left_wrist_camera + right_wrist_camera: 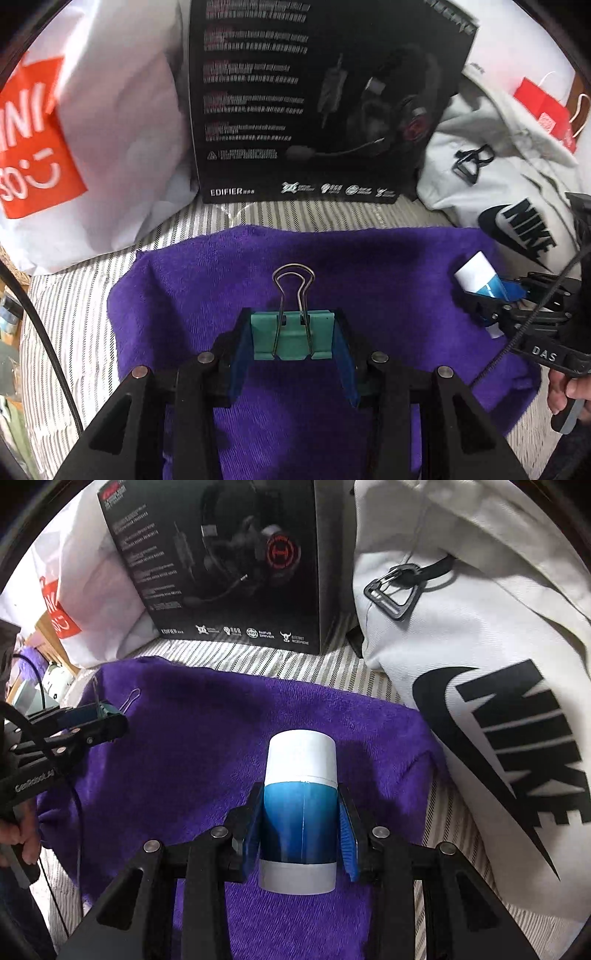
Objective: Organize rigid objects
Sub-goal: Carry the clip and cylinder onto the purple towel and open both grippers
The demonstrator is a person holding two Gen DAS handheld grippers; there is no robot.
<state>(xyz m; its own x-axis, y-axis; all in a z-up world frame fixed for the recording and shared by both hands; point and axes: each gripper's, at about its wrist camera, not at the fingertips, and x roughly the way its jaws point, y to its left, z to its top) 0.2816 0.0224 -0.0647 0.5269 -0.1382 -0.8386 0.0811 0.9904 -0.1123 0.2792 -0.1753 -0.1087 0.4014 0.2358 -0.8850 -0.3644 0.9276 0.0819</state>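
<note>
Up close, the left tool is clamped on a teal binder clip, its blue pads pressed against the clip's two sides; the clip's folded body is matte teal, and one of its wire handles stands forward as a silver loop over the purple towel. The right tool grips a cylindrical tube around its blue middle band, which shades from bright blue to dark, with white sections at both ends; the far end sticks out beyond the fingertips above the same towel. That towel is a plush purple cloth spread over a striped bed sheet. Only the left wrist view shows the right tool from the side, with the tube's white end poking out of it, a hand on its handle, and a small red paper bag behind a white Nike bag. Only the right wrist view shows the left tool from the side at the towel's left edge, the teal clip in its tips, and the red glowing earcup printed on the black Edifier headset box. Beside that upright box leans a white shopping bag with an orange label; what any of the bags holds cannot be seen.
</note>
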